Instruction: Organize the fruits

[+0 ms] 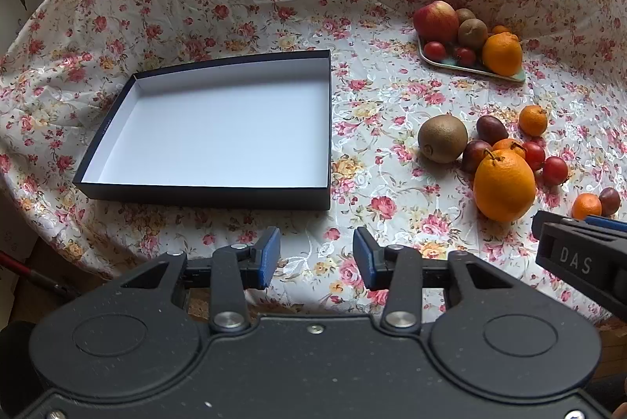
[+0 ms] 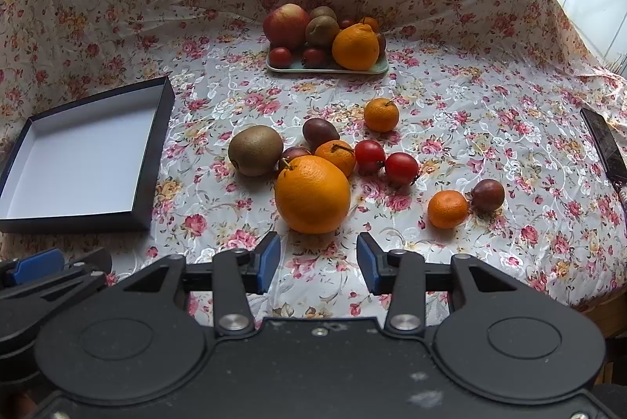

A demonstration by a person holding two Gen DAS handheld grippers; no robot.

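An empty dark box [image 1: 117, 180] [image 2: 156, 145] with a white inside lies on the floral cloth. Loose fruit sits to its right: a big orange [image 1: 504, 184] [image 2: 312, 194], a kiwi [image 1: 443, 138] [image 2: 255, 150], small mandarins [image 2: 447, 209], red tomatoes [image 2: 401, 168] and dark passion fruits [image 2: 488, 195]. A pale tray [image 1: 431, 60] [image 2: 376, 69] at the back holds an apple [image 2: 286, 26], kiwis, an orange and tomatoes. My left gripper [image 1: 316, 258] is open in front of the box. My right gripper [image 2: 318, 262] is open just short of the big orange, holding nothing.
The floral cloth rises in folds behind the tray and drops off at the table's near edge. A dark flat object [image 2: 603, 148] lies at the far right. The right gripper's side [image 1: 580, 258] shows in the left wrist view, low right.
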